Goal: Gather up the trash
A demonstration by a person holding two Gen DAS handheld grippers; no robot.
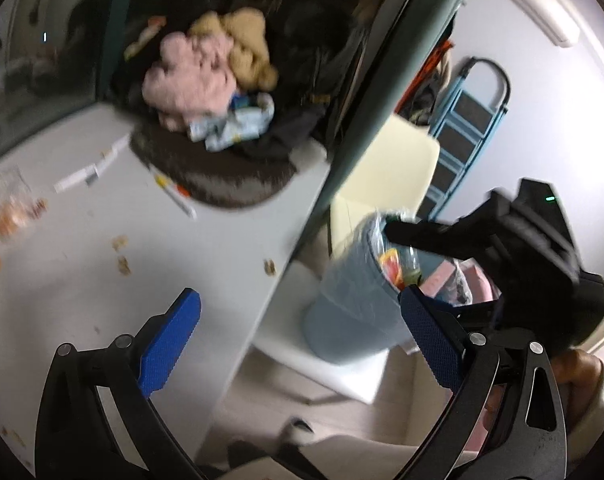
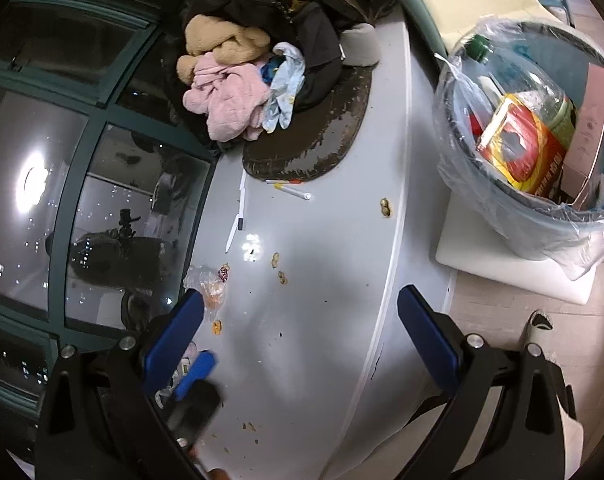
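Note:
A grey bin (image 2: 514, 216) lined with clear plastic stands beside the white table (image 2: 326, 280); it holds a bottle, a red and yellow box (image 2: 522, 152) and a pink box. Peanut shells (image 2: 385, 207) and a crumpled clear wrapper (image 2: 210, 284) lie on the table. My right gripper (image 2: 300, 332) is open and empty above the table. My left gripper (image 1: 300, 336) is open and empty over the table edge, with the bin (image 1: 354, 304) to its right. In the left wrist view the right gripper (image 1: 462, 236) reaches over the bin; its jaws are unclear there.
Pink and tan plush clothes (image 2: 226, 92) lie on a dark mat (image 2: 318, 148) at the table's far end. Pens (image 2: 294, 192) lie near the mat. A dark window (image 2: 82, 160) runs along the left. A blue stepladder (image 1: 470, 128) leans on the wall.

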